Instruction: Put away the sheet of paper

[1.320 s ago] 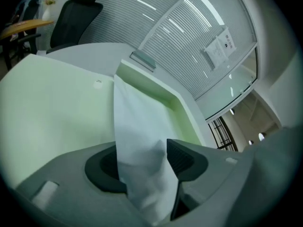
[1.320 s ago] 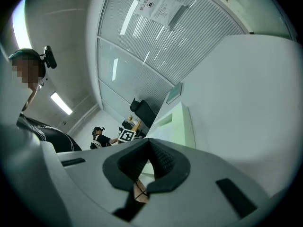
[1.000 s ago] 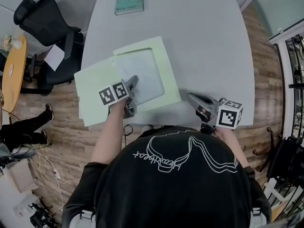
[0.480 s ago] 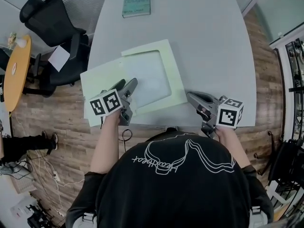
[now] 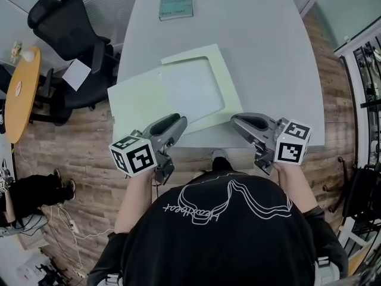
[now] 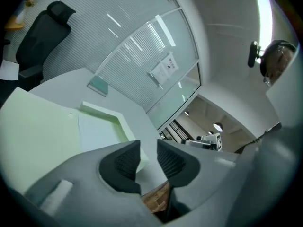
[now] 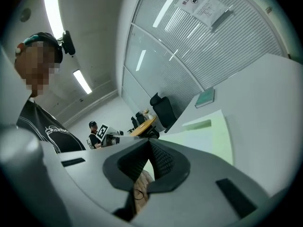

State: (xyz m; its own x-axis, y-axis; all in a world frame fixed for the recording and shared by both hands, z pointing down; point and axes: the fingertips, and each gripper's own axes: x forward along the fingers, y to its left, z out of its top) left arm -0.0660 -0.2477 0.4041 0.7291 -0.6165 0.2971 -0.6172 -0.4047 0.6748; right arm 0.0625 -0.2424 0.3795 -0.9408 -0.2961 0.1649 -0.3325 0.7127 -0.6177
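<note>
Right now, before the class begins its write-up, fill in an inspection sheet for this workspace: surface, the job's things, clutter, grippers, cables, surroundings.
Surface: grey table, mostly bare.
Job's things: pale sheet of paper lying on the right half of an open green folder.
Clutter: teal book at the far edge.
Grippers: left gripper at the table's near edge, jaws apart, have just been closing, nothing between them; right gripper at the near edge, jaws together, empty.
Cables: loose cables on the wooden floor, lower left.
Surroundings: black office chair, orange round table, another person at lower left.
</note>
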